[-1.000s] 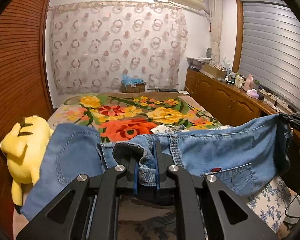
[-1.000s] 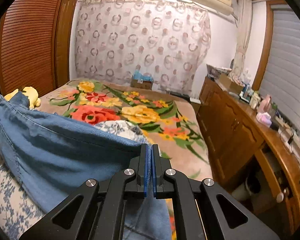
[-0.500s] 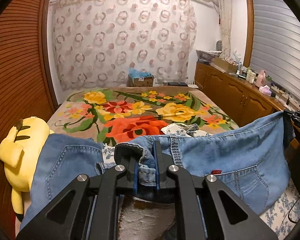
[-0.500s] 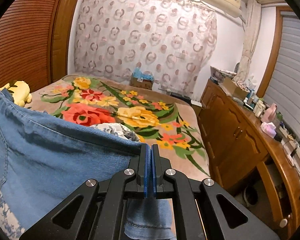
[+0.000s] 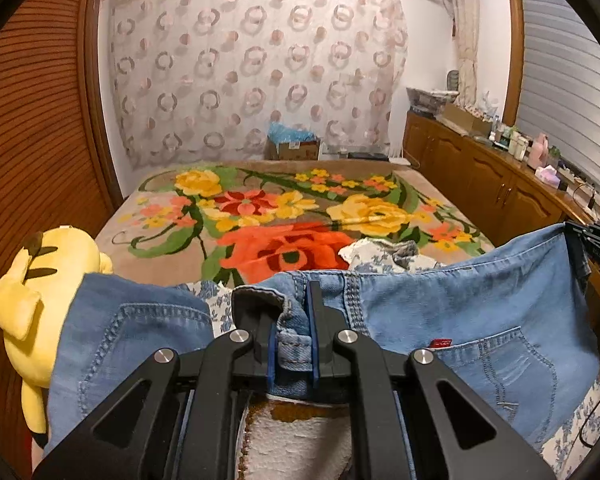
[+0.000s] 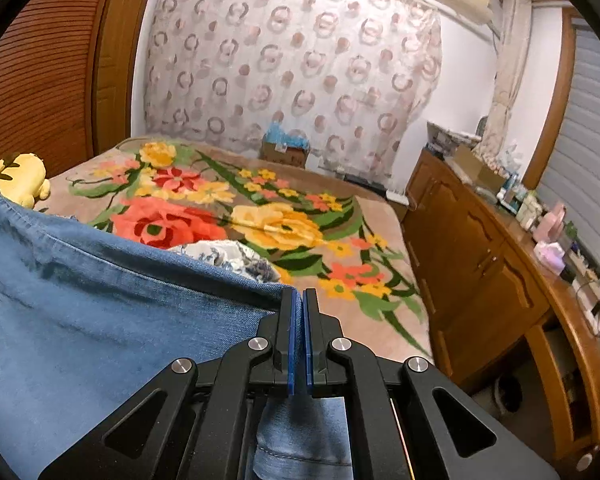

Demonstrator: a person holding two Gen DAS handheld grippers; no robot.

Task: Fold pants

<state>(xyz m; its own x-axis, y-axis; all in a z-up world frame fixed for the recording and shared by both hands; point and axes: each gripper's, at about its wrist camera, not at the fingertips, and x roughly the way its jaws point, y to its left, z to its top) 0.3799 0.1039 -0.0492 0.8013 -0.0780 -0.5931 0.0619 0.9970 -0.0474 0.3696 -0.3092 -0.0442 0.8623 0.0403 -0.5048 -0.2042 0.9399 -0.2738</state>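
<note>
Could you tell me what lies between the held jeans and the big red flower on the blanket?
In both wrist views a crumpled blue-and-white floral cloth lies on the blanket, between the jeans and the red flower.

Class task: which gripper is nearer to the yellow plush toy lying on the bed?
Left. The left gripper grips the jeans beside the yellow plush toy; the right gripper holds their far end.
</note>
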